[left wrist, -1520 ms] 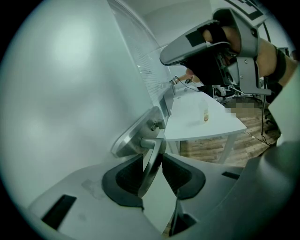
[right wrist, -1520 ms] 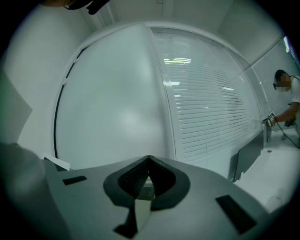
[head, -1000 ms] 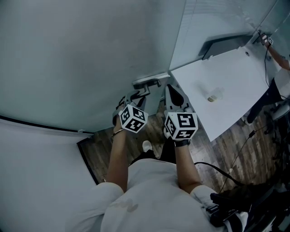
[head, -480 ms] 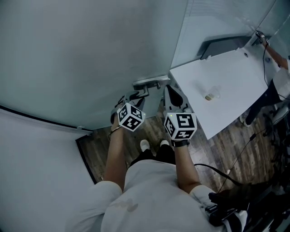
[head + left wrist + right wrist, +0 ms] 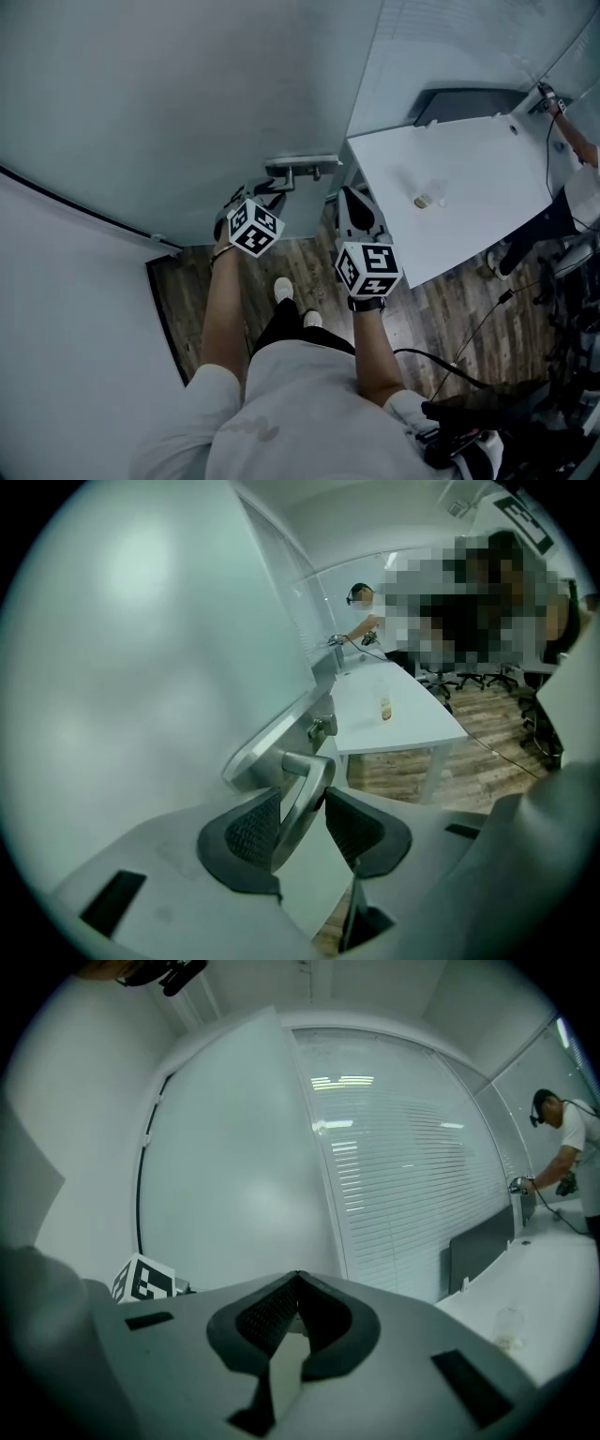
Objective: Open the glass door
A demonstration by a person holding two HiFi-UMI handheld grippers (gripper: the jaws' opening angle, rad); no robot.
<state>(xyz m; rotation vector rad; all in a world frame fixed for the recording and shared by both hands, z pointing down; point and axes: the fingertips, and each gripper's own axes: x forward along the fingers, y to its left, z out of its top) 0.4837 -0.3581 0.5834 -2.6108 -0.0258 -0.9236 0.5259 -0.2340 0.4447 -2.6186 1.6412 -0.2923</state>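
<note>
Left claw (image 5: 301, 797): we squeeze the door handle (image 5: 312, 778) between both pads, and the claw has just opened a tiny bit | handle sticks out from the glass door (image 5: 141, 667) | right claw (image 5: 298, 1281): pressed together, nothing in it, facing the door.

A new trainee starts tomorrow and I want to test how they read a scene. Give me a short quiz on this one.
1. What is between the left gripper's jaws? A) a table edge B) the door handle C) nothing
2. True or false: the right gripper's jaws stand wide apart.
3. Fill in: the small bottle stands on the white ____.
Key: 1 B, gripped, though the jaws have just opened slightly. 2 false, shut and empty. 3 table.
</note>
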